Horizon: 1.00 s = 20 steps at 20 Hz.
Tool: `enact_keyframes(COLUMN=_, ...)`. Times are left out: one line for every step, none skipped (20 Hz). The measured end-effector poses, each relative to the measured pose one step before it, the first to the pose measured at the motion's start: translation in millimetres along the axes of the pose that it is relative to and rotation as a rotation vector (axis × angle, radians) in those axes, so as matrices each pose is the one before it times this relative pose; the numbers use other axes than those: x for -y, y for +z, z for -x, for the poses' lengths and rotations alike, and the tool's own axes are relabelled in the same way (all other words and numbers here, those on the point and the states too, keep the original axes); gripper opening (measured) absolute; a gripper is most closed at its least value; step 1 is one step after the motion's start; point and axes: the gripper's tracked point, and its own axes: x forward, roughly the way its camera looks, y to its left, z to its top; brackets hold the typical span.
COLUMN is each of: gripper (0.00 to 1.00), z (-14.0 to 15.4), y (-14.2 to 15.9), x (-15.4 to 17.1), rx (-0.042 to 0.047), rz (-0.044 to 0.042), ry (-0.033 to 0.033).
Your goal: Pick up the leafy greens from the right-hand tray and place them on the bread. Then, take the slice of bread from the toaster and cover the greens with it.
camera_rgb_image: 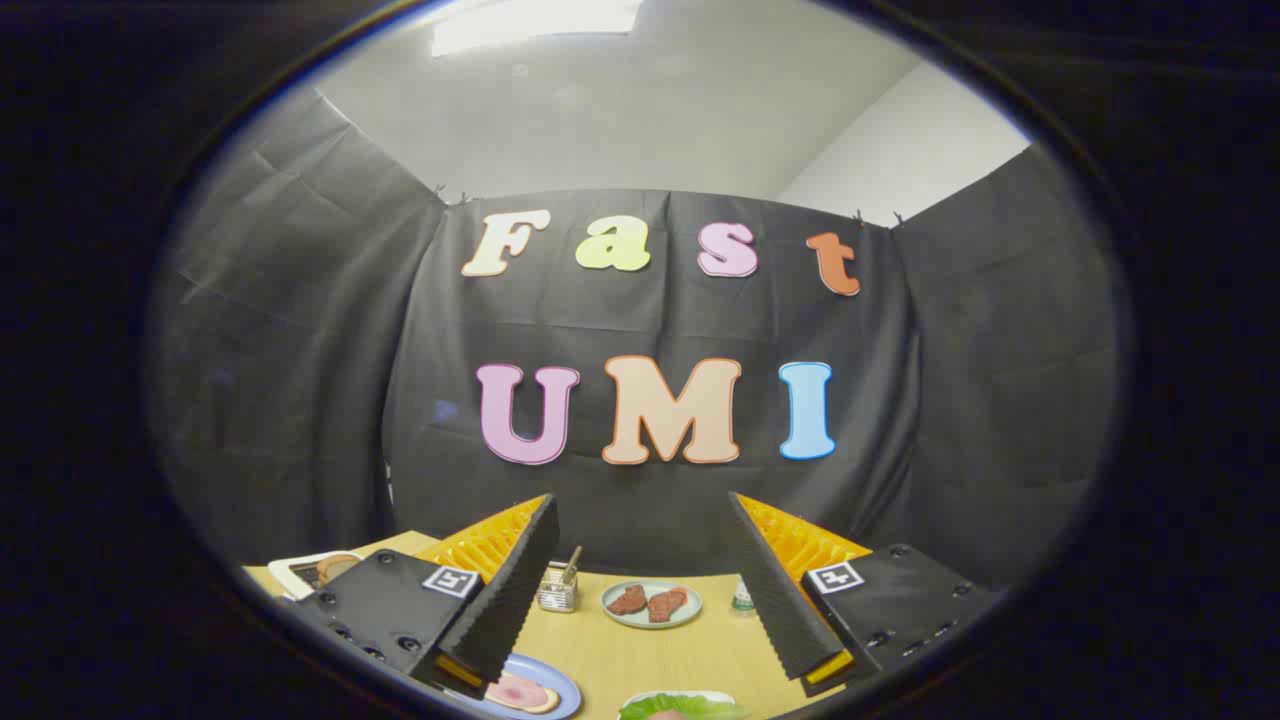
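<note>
My gripper [645,525] is open, held high above a wooden table [660,650], with nothing between its fingers. Below and between the fingers, at the near side, the leafy greens [680,706] lie on a white tray, partly cut off. By the left finger sits a blue plate [560,690] carrying a bread slice with a pink ham round [520,692] on it. Behind the left finger stands a white toaster [300,572] with a slice of bread [335,567] showing in it.
Beyond the fingers, a pale green plate [652,605] holds two pieces of reddish meat. A small clear holder with sticks [558,590] stands left of it, and a small green-and-white bottle [742,597] right of it. Black cloth walls close the booth.
</note>
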Motion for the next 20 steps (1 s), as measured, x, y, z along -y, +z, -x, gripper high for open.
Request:
enact_keyframes(gripper=1.00, z=-0.41, y=2.08, x=2.35, rx=0.00183, rz=0.00475, ry=0.00201)
enact_keyframes(gripper=1.00, z=0.66, y=0.01, x=2.79, rx=-0.00074, rz=0.00429, ry=0.00102)
enact_keyframes(gripper=1.00, z=-0.13, y=0.99, x=3.84, rx=0.00007, rz=0.00285, ry=-0.00155)
enact_keyframes(gripper=1.00, z=0.02, y=0.87, x=3.63, rx=-0.00020, rz=0.00013, ry=-0.00108)
enact_keyframes(gripper=1.00, z=0.00, y=1.40, x=3.72, rx=0.00164, rz=-0.00154, ry=-0.00177)
enact_keyframes(gripper=1.00, z=-0.73, y=-0.12, x=4.35, rx=-0.00079, rz=-0.00061, ry=-0.00300)
enact_keyframes(gripper=1.00, z=1.26, y=0.65, x=3.96, rx=0.00177, rz=-0.00186, ry=0.00003)
enact_keyframes(gripper=1.00, z=0.48, y=1.07, x=3.46, rx=0.00220, rz=0.00000, ry=-0.00194)
enact_keyframes(gripper=1.00, z=-0.05, y=1.87, x=4.58, rx=0.00359, rz=0.00062, ry=-0.00367)
enact_keyframes(gripper=1.00, z=0.54, y=0.65, x=4.33, rx=0.00205, rz=0.00130, ry=-0.00212)
enact_keyframes(gripper=1.00, z=0.99, y=0.51, x=4.21, rx=0.00112, rz=-0.00005, ry=-0.00184)
enact_keyframes(gripper=1.00, z=0.43, y=0.22, x=3.42, rx=-0.00022, rz=-0.00182, ry=-0.00026)
enact_keyframes(gripper=1.00, z=-0.31, y=0.32, x=3.95, rx=-0.00103, rz=-0.00271, ry=-0.00052)
enact_keyframes(gripper=1.00, z=0.59, y=-0.73, x=3.73, rx=-0.00111, rz=-0.00177, ry=-0.00134)
enact_keyframes(gripper=1.00, z=0.29, y=0.00, x=3.59, rx=-0.00021, rz=-0.00086, ry=-0.00148)
enact_keyframes(gripper=1.00, z=0.23, y=-1.14, x=4.05, rx=-0.00061, rz=-0.00141, ry=-0.00292)
enact_keyframes(gripper=1.00, z=0.45, y=-1.70, x=3.00, rx=-0.00361, rz=-0.00117, ry=-0.00059)
enact_keyframes(gripper=1.00, z=0.67, y=-3.29, x=2.87, rx=-0.00477, rz=0.00034, ry=-0.00141)
enact_keyframes(gripper=1.00, z=1.07, y=-3.20, x=2.72, rx=-0.00694, rz=-0.00001, ry=-0.00044)
enact_keyframes(gripper=1.00, z=0.56, y=-2.84, x=1.75, rx=-0.00739, rz=-0.00153, ry=0.00113)
